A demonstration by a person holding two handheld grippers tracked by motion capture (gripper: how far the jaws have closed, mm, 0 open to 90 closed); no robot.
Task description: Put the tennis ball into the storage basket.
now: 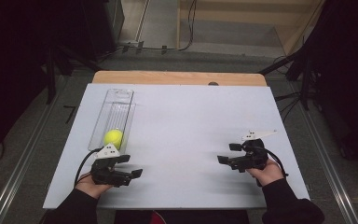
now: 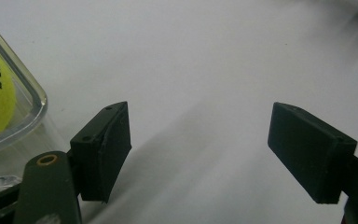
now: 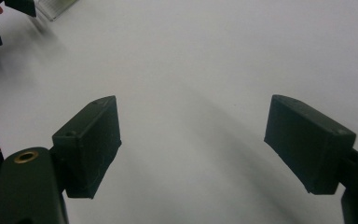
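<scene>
My left gripper (image 1: pixel 131 165) rests low on the white bench (image 1: pixel 186 121), jaws released and holding nothing. The yellow tennis ball (image 1: pixel 113 138) lies in the near end of the clear tube (image 1: pixel 114 116), just beside my left jaws at about ten o'clock. My right gripper (image 1: pixel 227 153), also released, sits well apart at three o'clock.

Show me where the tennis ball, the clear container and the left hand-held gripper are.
tennis ball (image 1: pixel 113 138), high view, middle of the yellow ball.
clear container (image 1: pixel 119 93), high view, far end wall.
left hand-held gripper (image 1: pixel 133 166), high view, midway between its open fingertips.
</scene>
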